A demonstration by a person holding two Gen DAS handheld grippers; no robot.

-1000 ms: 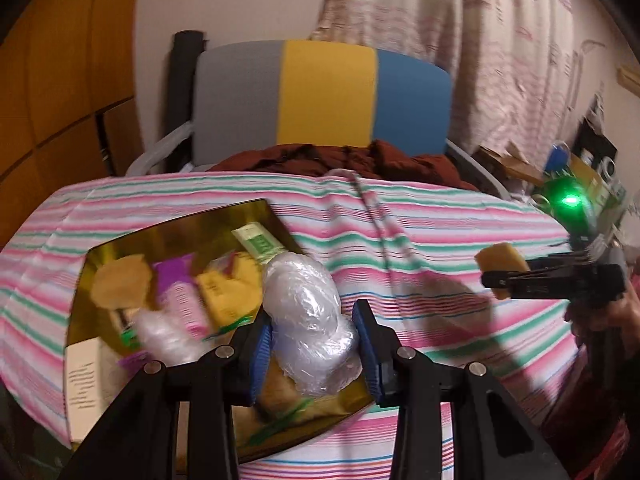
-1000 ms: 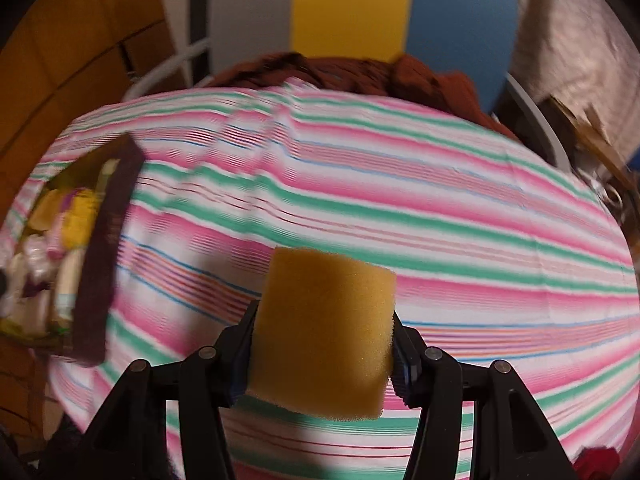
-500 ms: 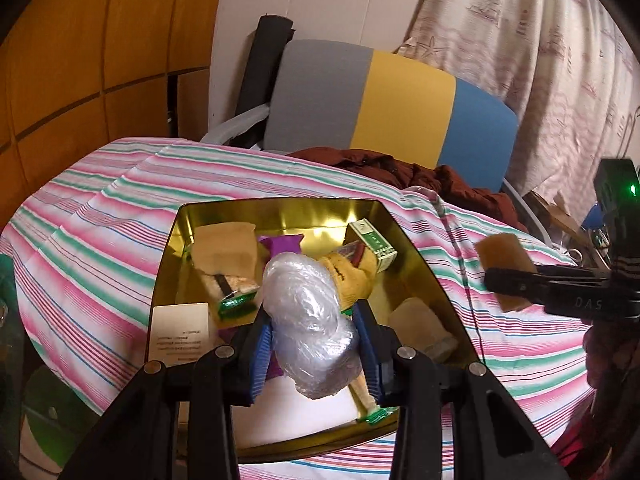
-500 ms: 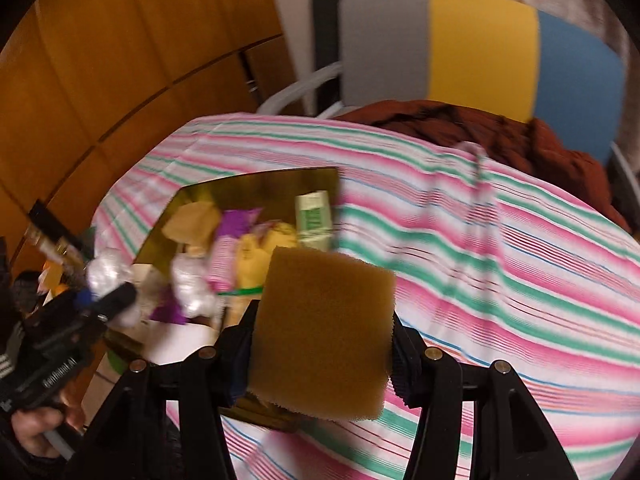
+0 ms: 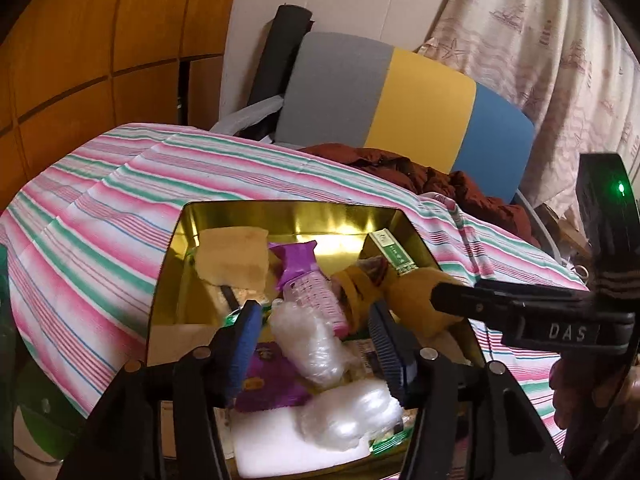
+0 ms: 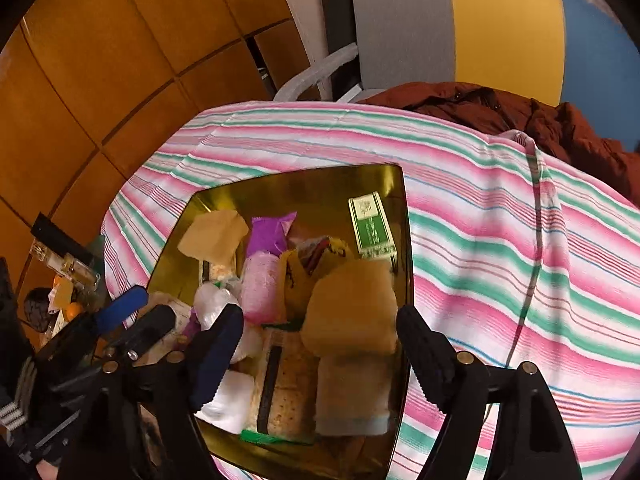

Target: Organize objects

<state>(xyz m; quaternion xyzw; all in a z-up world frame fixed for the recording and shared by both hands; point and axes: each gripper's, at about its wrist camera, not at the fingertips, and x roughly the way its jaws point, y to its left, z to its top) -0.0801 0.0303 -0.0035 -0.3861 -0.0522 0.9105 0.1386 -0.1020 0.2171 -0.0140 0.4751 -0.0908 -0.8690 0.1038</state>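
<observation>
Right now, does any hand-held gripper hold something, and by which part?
Nothing is held. The left hand-held gripper and the right hand-held gripper are both open above the gold tray.

A home: patterned curtain, striped tablecloth, wood panelling.

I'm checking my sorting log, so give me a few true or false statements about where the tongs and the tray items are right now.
1. The left tongs and the right tongs are both open. True.
2. The right tongs clamp the yellow sponge. False: the sponge lies in the gold tray, with the jaws wide apart on either side of it.
3. The green box lies on the striped cloth, outside the tray. False: it is inside the tray, near its far right corner.
4. A purple packet lies in the tray. True.
</observation>
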